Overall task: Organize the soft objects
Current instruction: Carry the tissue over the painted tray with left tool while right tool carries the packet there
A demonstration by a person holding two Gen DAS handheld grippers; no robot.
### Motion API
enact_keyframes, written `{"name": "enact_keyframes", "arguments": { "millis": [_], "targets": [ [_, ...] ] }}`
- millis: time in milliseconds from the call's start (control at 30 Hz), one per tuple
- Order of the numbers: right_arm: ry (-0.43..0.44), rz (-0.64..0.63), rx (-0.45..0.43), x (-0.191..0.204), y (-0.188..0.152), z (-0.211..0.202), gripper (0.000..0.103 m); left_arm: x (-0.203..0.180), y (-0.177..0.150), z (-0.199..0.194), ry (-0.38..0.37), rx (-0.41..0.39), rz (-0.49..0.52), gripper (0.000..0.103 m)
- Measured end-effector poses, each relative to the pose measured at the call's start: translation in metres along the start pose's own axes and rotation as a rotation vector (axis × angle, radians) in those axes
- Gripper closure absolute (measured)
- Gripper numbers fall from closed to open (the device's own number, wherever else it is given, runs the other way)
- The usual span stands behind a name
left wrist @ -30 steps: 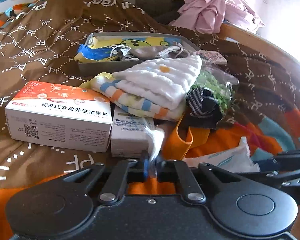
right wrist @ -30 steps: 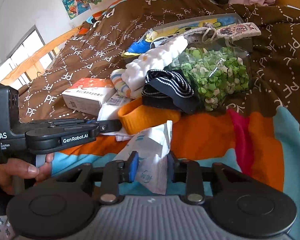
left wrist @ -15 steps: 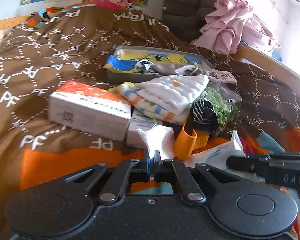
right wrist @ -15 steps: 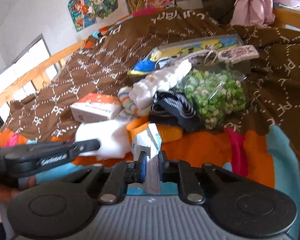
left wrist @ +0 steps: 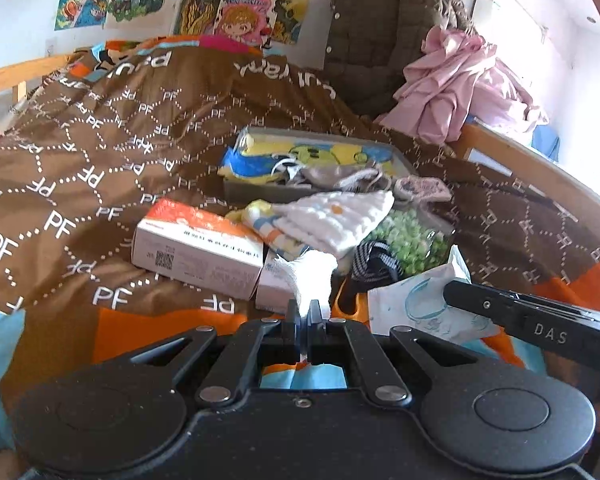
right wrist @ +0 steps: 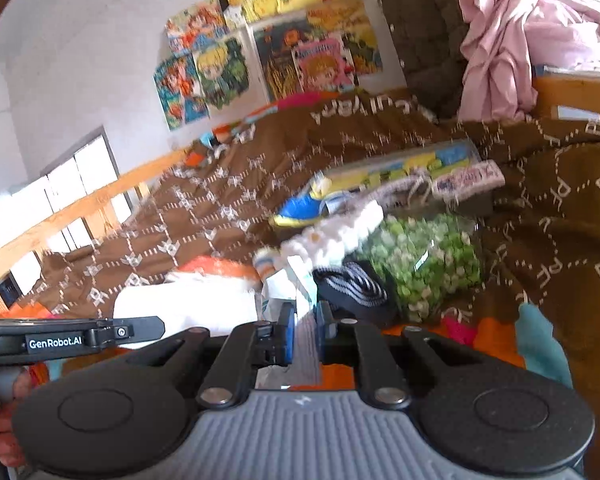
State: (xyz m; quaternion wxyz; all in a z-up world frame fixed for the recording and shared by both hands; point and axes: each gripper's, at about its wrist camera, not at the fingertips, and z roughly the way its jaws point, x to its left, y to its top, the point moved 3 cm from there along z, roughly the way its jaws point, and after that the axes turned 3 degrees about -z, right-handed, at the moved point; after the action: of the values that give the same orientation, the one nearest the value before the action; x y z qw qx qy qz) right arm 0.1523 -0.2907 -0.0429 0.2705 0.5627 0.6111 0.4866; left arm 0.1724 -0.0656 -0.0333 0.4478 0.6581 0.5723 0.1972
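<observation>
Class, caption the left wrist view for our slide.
Left gripper pinching a white tissue above a cluttered bed.

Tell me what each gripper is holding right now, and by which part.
The left gripper pinches a white cloth by its lower edge. The right gripper clamps a white plastic packet by one end.

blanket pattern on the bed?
Brown blanket with white dotted diamonds and "PF" letters, clearest in the left wrist view.

Both wrist cams low over the bed, near, facing the grey tray (left wrist: 396,154) (right wrist: 474,148). Left cam views from tray's front-left, right from front-right. Shared: tray, posters (left wrist: 240,12) (right wrist: 316,60).
</observation>
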Motion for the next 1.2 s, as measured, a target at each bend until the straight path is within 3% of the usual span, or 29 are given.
{"name": "enact_keyframes", "arguments": {
  "millis": [233, 633, 900, 1200],
  "targets": [
    [-0.001, 0.002, -0.14, 0.003, 0.014, -0.021, 0.091, -0.015, 0.016, -0.011, -0.024, -0.045, 0.019, 0.102],
    [-0.019, 0.022, -0.252, -0.019, 0.043, -0.008, 0.091, -0.036, 0.055, 0.015, -0.08, -0.129, 0.061, 0.102],
    [-0.004, 0.097, -0.301, -0.068, 0.076, 0.048, 0.091, -0.035, 0.089, 0.064, -0.06, -0.141, 0.086, 0.102],
    [-0.027, 0.17, -0.341, -0.124, 0.106, 0.132, 0.091, -0.042, 0.141, 0.161, -0.061, -0.176, 0.099, 0.102]
  ]
}}
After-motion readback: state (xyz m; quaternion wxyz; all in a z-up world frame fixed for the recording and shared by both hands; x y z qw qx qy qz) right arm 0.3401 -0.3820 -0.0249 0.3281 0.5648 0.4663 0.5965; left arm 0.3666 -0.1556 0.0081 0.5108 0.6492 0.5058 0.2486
